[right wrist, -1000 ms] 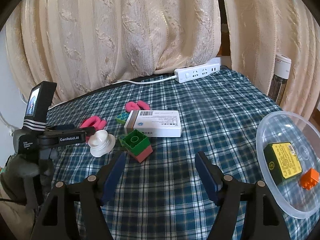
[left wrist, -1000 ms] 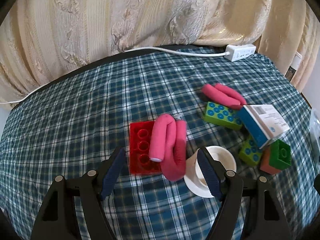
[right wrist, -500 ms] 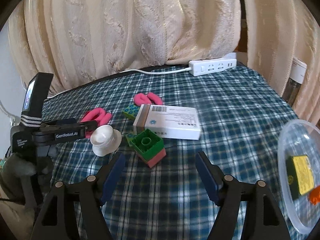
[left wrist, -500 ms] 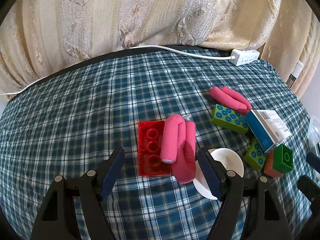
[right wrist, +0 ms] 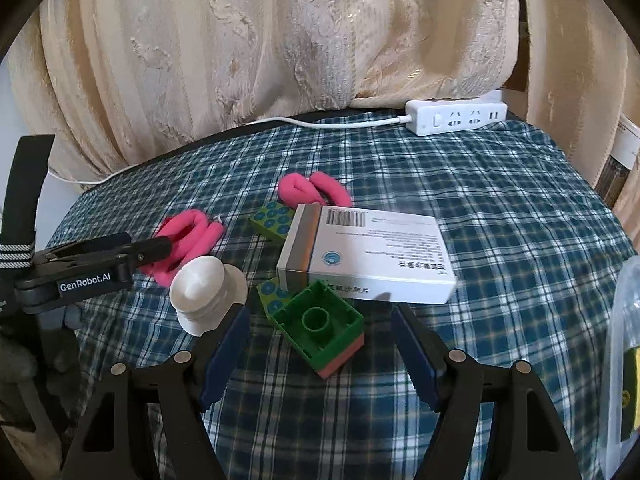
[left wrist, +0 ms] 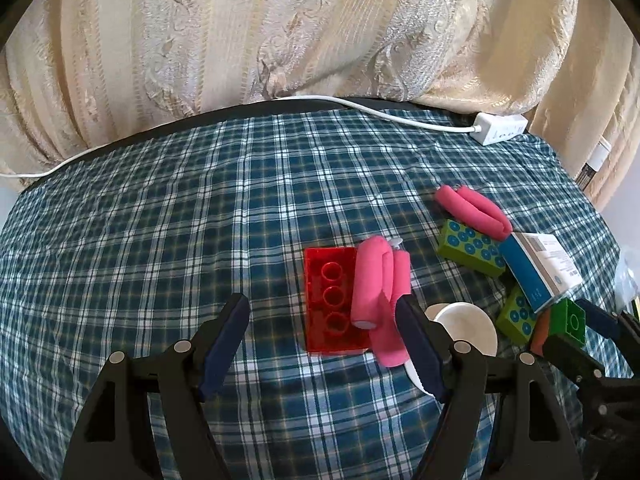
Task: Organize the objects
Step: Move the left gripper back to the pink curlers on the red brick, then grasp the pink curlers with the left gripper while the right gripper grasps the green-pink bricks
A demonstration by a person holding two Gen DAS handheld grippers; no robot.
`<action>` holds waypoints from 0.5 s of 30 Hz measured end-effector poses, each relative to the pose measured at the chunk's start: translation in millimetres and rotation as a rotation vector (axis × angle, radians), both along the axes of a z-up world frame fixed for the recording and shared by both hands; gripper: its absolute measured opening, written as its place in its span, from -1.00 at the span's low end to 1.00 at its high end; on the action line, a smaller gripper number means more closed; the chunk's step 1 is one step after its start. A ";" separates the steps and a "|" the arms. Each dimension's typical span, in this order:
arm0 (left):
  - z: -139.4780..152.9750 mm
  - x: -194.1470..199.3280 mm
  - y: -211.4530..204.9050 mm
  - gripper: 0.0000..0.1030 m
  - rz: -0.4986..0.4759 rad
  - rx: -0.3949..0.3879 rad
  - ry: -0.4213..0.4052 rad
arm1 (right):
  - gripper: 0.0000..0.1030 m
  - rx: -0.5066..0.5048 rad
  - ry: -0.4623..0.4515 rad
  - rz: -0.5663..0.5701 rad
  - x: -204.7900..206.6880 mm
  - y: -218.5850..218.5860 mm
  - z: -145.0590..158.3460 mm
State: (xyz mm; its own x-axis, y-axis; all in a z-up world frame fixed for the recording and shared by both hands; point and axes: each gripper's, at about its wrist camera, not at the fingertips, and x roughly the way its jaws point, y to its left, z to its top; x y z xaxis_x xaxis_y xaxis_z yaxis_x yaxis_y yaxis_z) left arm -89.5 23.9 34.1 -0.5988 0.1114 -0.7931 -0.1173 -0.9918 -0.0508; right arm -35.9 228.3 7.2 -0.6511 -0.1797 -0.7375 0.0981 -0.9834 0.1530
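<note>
Cream curtains (right wrist: 280, 60) hang behind a table under a blue plaid cloth (left wrist: 200, 220), with a white power strip (right wrist: 456, 122) at its far edge. Both grippers hang over the clutter with fingers spread and nothing between the pads, so the step in hand looks like reaching for the next pieces.

Just ahead of the left gripper (left wrist: 322, 350), between its fingers, lie a red block (left wrist: 330, 304) and a folded pink foam roller (left wrist: 380, 296) resting partly on it; a white knob-shaped piece (left wrist: 468, 328) sits just outside the right finger.

Directly between the right gripper (right wrist: 320, 350) fingertips sits a green block stacked on a pink one (right wrist: 320, 330). Beyond it lie a white medicine box (right wrist: 368, 252), two lime dotted blocks (right wrist: 274, 220), and a second pink roller (right wrist: 312, 188).

A clear plastic container (right wrist: 624, 320) shows only at the edge, well right of the right finger; something yellow lies in it, the rest is cut off.

Next, each gripper probably needs to lower, centre on its piece and close squarely, the right without nudging the box.
</note>
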 end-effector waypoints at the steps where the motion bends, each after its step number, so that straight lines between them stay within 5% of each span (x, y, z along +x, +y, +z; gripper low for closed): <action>1: 0.1 -0.3 -0.2 0.49 -0.001 -0.001 0.000 | 0.48 0.003 0.002 0.002 -0.9 -0.8 0.2; 9: -1.8 1.7 5.3 0.49 -0.018 -0.009 0.001 | -0.06 0.020 -0.018 0.014 -5.1 -3.8 -8.8; 15: -5.1 0.4 7.3 0.49 -0.024 -0.016 -0.007 | -0.09 0.027 -0.008 -0.002 2.2 1.0 -9.1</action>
